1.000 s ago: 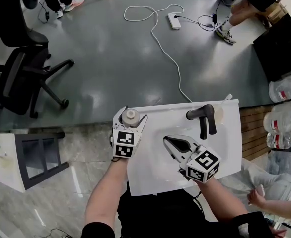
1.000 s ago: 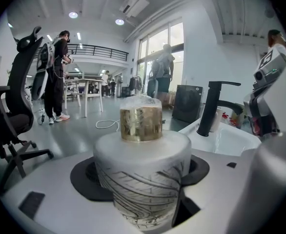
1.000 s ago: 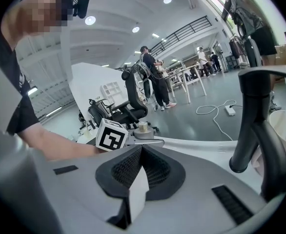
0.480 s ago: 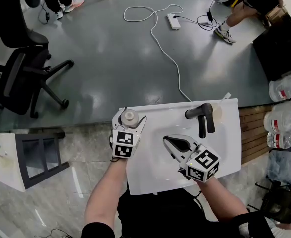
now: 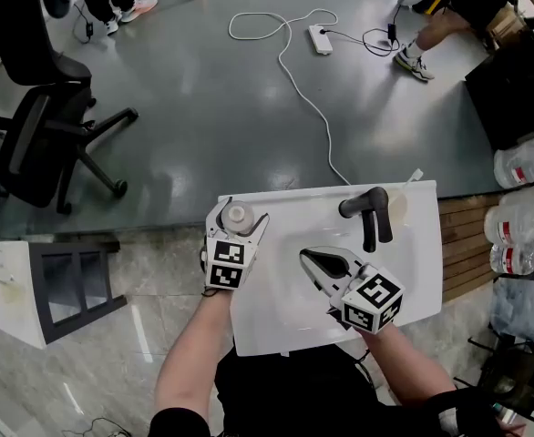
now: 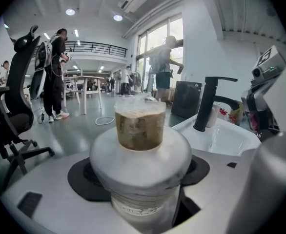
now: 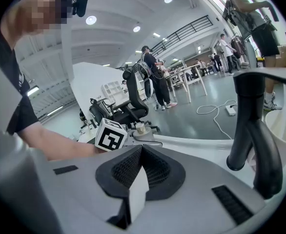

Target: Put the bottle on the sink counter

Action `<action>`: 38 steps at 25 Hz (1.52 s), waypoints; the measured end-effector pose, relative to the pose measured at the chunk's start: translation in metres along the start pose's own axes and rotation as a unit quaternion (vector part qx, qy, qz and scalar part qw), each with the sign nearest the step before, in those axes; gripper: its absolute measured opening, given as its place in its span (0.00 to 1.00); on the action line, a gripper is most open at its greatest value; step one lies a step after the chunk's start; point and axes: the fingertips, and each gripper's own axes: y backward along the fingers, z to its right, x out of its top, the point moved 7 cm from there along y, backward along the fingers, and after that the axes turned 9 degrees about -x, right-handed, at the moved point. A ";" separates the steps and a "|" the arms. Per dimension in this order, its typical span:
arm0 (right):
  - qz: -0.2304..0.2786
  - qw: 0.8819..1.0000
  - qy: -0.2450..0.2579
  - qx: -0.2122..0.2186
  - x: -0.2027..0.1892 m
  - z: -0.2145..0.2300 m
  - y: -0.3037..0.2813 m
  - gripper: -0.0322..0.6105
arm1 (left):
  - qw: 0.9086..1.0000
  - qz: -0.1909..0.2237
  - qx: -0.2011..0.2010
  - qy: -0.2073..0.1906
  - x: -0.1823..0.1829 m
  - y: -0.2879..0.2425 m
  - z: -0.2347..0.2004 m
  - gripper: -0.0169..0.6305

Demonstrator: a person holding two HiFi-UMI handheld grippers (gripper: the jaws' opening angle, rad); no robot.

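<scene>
A frosted bottle (image 6: pixel 140 155) with a tan cap is clamped between the jaws of my left gripper (image 5: pixel 242 209). It stays upright at the far left corner of the white sink counter (image 5: pixel 413 280). I cannot tell whether its base touches the counter. From above only the bottle's cap (image 5: pixel 237 215) shows. My right gripper (image 5: pixel 311 259) hovers over the basin, shut with nothing in it, its pads meeting in the right gripper view (image 7: pixel 140 152). The capped bottle (image 7: pixel 140 127) also shows there, behind the left gripper's marker cube (image 7: pixel 110 134).
A black faucet (image 5: pixel 372 212) stands at the back of the sink with a pale cup (image 5: pixel 398 208) beside it. An office chair (image 5: pixel 39 126) and a white cable (image 5: pixel 294 71) are on the grey floor beyond. Water jugs (image 5: pixel 522 208) lie at the right, and a small white table (image 5: pixel 12 299) stands at the left.
Both grippers have stayed almost still with the bottle in the same place. A person seen at the lower right one second ago has gone from view.
</scene>
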 end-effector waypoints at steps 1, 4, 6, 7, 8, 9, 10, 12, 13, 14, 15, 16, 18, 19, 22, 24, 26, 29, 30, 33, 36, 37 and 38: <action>0.000 1.000 0.000 0.000 0.000 0.000 0.000 0.07 | 1.000 -0.001 0.001 0.000 0.000 0.000 0.000 0.57; 0.000 1.000 0.000 0.000 0.000 0.000 0.002 0.07 | 1.000 -0.004 0.003 -0.001 0.000 0.000 0.002 0.57; 0.000 1.000 0.000 0.000 0.000 0.000 0.002 0.07 | 1.000 -0.007 0.003 -0.003 -0.001 0.001 0.002 0.57; 0.000 1.000 0.000 0.000 0.000 0.000 0.002 0.07 | 1.000 -0.008 0.003 -0.004 -0.002 0.001 0.002 0.57; 0.000 1.000 0.000 0.000 0.000 0.000 0.003 0.07 | 1.000 -0.010 0.003 -0.005 -0.002 0.001 0.002 0.57; 0.000 1.000 0.000 0.000 -0.001 0.000 0.003 0.07 | 1.000 -0.011 0.002 -0.005 -0.002 0.001 0.003 0.57; 0.000 1.000 0.000 -0.001 -0.001 0.000 0.004 0.07 | 1.000 -0.013 0.002 -0.006 -0.002 0.001 0.003 0.57; 0.001 1.000 0.000 -0.001 -0.002 0.000 0.005 0.07 | 1.000 -0.017 0.001 -0.006 -0.003 0.001 0.005 0.57; 0.001 1.000 0.000 -0.001 -0.002 0.000 0.006 0.07 | 1.000 -0.019 0.000 -0.006 -0.003 0.002 0.005 0.57; 0.002 1.000 0.000 -0.001 -0.001 -0.001 0.006 0.07 | 1.000 -0.021 -0.001 -0.006 -0.004 0.002 0.005 0.57; 0.003 1.000 0.000 -0.001 -0.001 -0.001 0.007 0.07 | 1.000 -0.023 -0.002 -0.007 -0.004 0.003 0.005 0.57; 0.003 1.000 0.000 -0.001 -0.001 -0.001 0.007 0.07 | 1.000 -0.025 -0.003 -0.007 -0.004 0.003 0.006 0.57; 0.004 1.000 0.001 0.000 -0.001 -0.001 0.009 0.07 | 1.000 -0.026 -0.005 -0.005 -0.004 0.003 0.008 0.57; 0.004 1.000 0.001 0.001 -0.001 -0.001 0.011 0.07 | 1.000 -0.026 -0.005 -0.004 -0.003 0.004 0.008 0.57; 0.006 1.000 0.002 0.002 -0.001 -0.001 0.014 0.07 | 1.000 -0.026 -0.003 -0.008 0.002 0.006 0.010 0.57; 0.008 1.000 0.003 0.004 0.001 -0.003 0.017 0.07 | 1.000 -0.026 -0.001 -0.009 0.004 0.009 0.011 0.57; 0.011 1.000 0.006 0.006 0.004 -0.005 0.021 0.07 | 1.000 -0.028 0.000 -0.010 0.007 0.015 0.013 0.57; 0.019 1.000 0.011 0.009 0.011 -0.009 0.027 0.07 | 1.000 -0.028 0.001 -0.013 0.014 0.025 0.016 0.57; 0.021 1.000 0.012 0.010 0.013 -0.010 0.028 0.07 | 1.000 -0.027 0.001 -0.014 0.016 0.029 0.016 0.57; 0.028 0.999 0.016 0.014 0.019 -0.015 0.033 0.07 | 1.000 -0.022 0.005 -0.014 0.021 0.039 0.017 0.57; 0.032 0.999 0.019 0.019 0.022 -0.018 0.039 0.07 | 1.000 -0.021 0.007 -0.014 0.028 0.049 0.022 0.57; 0.033 0.999 0.020 0.020 0.022 -0.018 0.041 0.07 | 1.000 -0.020 0.009 -0.015 0.029 0.053 0.025 0.57; 0.034 0.999 0.022 0.021 0.022 -0.019 0.043 0.07 | 1.000 -0.018 0.013 -0.016 0.031 0.056 0.027 0.57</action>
